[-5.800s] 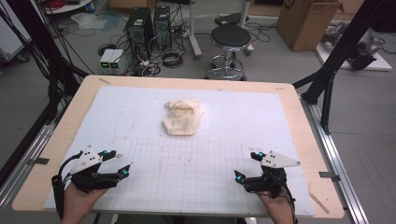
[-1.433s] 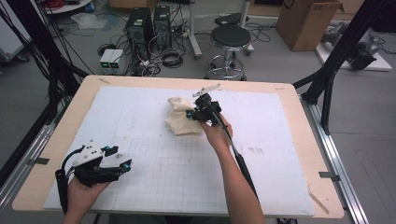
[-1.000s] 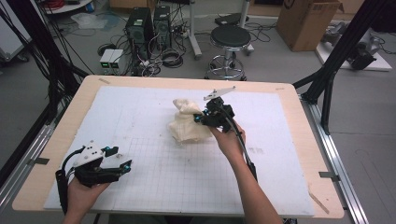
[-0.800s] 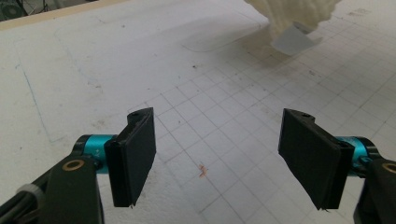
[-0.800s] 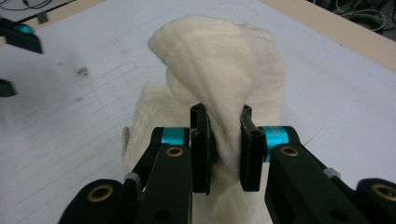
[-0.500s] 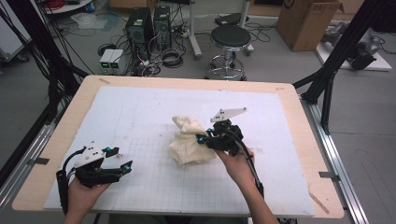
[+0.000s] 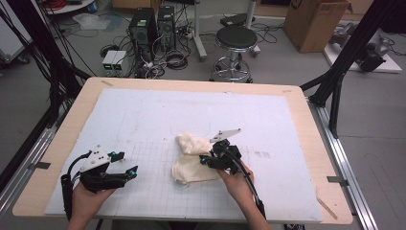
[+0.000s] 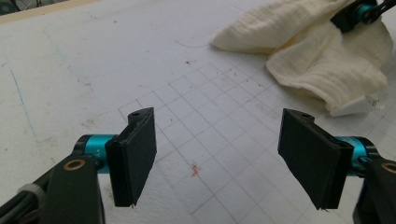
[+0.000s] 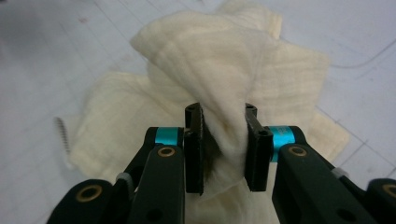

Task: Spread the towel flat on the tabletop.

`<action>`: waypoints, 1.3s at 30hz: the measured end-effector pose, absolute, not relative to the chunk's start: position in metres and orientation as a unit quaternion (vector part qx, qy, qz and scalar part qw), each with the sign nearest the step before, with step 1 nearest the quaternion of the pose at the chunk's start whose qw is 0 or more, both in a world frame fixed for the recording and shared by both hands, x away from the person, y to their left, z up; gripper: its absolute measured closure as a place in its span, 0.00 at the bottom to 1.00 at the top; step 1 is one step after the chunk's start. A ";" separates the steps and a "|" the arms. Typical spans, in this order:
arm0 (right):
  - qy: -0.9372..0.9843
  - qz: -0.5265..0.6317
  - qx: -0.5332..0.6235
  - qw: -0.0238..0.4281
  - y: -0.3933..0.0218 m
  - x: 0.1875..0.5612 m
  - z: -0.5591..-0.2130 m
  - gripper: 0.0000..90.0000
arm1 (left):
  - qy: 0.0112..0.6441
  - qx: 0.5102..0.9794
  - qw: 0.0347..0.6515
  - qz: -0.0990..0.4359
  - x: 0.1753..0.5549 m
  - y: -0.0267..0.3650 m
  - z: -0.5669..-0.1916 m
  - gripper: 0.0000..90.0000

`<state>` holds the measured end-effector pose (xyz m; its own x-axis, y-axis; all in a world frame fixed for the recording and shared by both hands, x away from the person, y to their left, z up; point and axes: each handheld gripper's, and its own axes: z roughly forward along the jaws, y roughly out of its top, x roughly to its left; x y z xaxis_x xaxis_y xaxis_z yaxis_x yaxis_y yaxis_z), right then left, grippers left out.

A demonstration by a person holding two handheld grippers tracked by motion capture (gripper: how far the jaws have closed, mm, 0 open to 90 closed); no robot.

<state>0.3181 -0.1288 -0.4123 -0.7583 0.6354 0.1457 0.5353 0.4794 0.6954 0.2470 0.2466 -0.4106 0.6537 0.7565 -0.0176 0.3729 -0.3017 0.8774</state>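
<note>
A crumpled cream cloth (image 7: 189, 163) lies on the white gridded mat (image 7: 143, 110), a little right of the middle and toward the near edge. My right gripper (image 7: 204, 160) rests low at the cloth's right side. In the right gripper view its jaws have just been opening, with a raised fold of the cloth (image 9: 210, 60) still between them; a dark gap shows beside one pad (image 9: 194, 140). My left gripper (image 7: 126, 163) stands open over bare mat at the near left, nothing between its jaws. In its own view (image 8: 219, 154) the cloth (image 8: 327, 60) lies ahead to the right.
The mat covers a wooden table (image 7: 72, 120) with a bare rim all round. Beyond the far edge stand a black stool (image 7: 234, 40), computer towers (image 7: 143, 24) with cables, and a cardboard box (image 7: 311, 21). Black frame posts (image 7: 335, 91) rise at both sides.
My right gripper has pulled the cloth from the far middle of the mat toward the near edge and come down low. The left gripper has stayed where it was.
</note>
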 end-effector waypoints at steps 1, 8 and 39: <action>0.857 0.379 0.343 0.066 -0.129 0.319 -0.415 0.80 | 0.360 0.781 0.467 0.205 0.247 0.246 -0.411 0.31; 0.848 0.390 0.350 0.076 -0.136 0.319 -0.416 0.61 | 0.352 0.784 0.470 0.200 0.246 0.237 -0.410 0.32; 0.823 0.469 0.298 0.122 -0.219 0.272 -0.406 0.47 | 0.243 0.841 0.467 0.124 0.252 0.131 -0.426 0.57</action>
<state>0.2723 -0.2187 -0.4065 -0.7925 0.6049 0.0784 0.3759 0.3832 0.8437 0.2517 0.1307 -0.4260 0.8510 0.5249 -0.0182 0.2929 -0.4455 0.8460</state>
